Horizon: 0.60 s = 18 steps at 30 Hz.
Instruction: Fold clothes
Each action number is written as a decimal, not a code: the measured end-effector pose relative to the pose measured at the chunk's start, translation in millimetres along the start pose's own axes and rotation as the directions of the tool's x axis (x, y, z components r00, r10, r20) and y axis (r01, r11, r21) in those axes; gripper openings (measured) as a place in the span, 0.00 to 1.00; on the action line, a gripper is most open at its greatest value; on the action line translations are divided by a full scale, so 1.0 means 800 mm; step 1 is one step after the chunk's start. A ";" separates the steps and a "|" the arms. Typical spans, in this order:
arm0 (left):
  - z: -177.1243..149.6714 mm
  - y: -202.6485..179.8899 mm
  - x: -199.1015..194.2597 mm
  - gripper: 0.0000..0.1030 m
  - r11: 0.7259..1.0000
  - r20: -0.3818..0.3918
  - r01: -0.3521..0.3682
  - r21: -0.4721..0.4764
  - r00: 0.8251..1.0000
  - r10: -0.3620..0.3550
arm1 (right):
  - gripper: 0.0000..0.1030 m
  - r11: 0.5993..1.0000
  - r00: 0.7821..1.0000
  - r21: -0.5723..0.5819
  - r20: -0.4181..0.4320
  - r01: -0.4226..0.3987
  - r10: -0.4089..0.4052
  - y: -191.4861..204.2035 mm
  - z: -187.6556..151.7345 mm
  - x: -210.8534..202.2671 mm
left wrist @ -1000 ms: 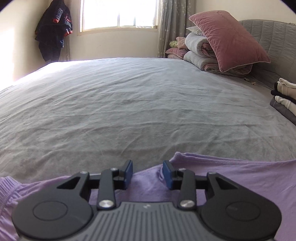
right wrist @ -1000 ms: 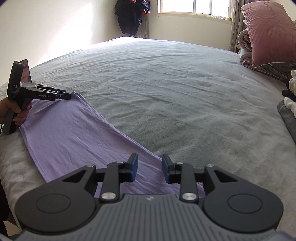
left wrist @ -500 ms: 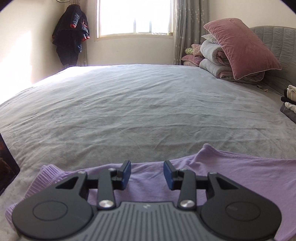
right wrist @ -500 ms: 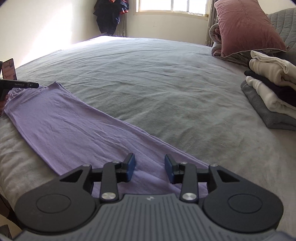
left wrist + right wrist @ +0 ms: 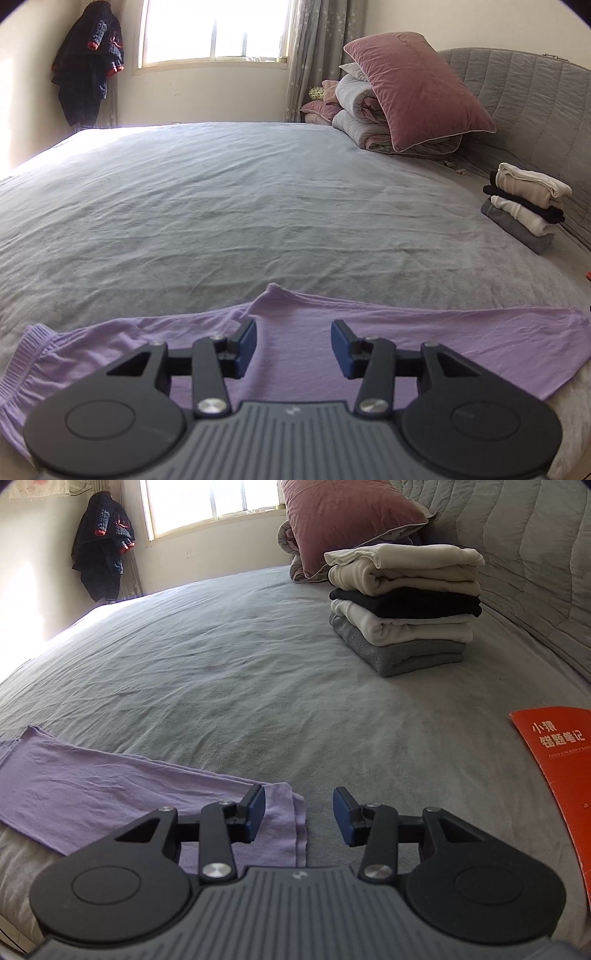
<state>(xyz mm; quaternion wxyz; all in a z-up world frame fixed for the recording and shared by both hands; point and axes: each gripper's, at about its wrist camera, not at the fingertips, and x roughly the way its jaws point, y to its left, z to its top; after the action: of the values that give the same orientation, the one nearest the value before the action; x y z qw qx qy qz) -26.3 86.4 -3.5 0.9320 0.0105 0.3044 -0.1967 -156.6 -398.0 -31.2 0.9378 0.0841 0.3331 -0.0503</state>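
A lilac garment (image 5: 369,343) lies flat in a long folded strip along the near edge of the grey bed (image 5: 258,206). Its ribbed cuff end shows at the left of the left wrist view. My left gripper (image 5: 293,347) is open and empty, above the middle of the strip. In the right wrist view the garment (image 5: 110,775) lies at the lower left, its right end under my left finger. My right gripper (image 5: 299,819) is open and empty over that end.
A stack of folded clothes (image 5: 402,605) sits at the right near the grey headboard (image 5: 535,554). A pink pillow (image 5: 417,85) rests on rolled quilts. An orange booklet (image 5: 557,775) lies at the right. A dark jacket (image 5: 88,62) hangs by the window.
Both grippers have drawn back and turned to the right. The left one now shows the whole strip; the right one has moved from the strip's middle to its right end. Both stay open.
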 end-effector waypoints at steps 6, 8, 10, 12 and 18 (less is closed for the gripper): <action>-0.017 -0.054 0.001 0.54 0.986 -0.041 0.134 0.095 0.991 -0.131 | 0.45 1.000 0.999 0.022 -0.048 -0.015 0.016 -0.007 -0.005 0.001; -0.024 -0.064 0.004 0.55 0.981 -0.061 0.154 0.121 0.987 -0.148 | 0.45 0.999 0.998 0.029 -0.064 -0.020 0.021 -0.009 -0.006 0.001; -0.030 -0.070 0.007 0.55 0.977 -0.081 0.164 0.138 0.985 -0.154 | 0.45 0.999 0.996 0.036 -0.080 -0.024 0.027 -0.011 -0.008 0.002; -0.033 -0.071 0.010 0.55 0.977 -0.094 0.163 0.138 0.984 -0.151 | 0.45 0.999 0.995 0.043 -0.096 -0.029 0.033 -0.014 -0.009 0.002; -0.029 -0.068 0.008 0.55 0.979 -0.084 0.170 0.112 0.983 -0.161 | 0.44 0.997 0.991 0.069 -0.124 -0.044 0.053 -0.017 -0.010 0.005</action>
<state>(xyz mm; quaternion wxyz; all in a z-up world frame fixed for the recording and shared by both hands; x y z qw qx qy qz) -54.9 36.9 -20.4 0.8982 0.0477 0.3264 -0.2906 -160.4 -410.3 -41.5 0.9125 0.1262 0.3877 -0.0331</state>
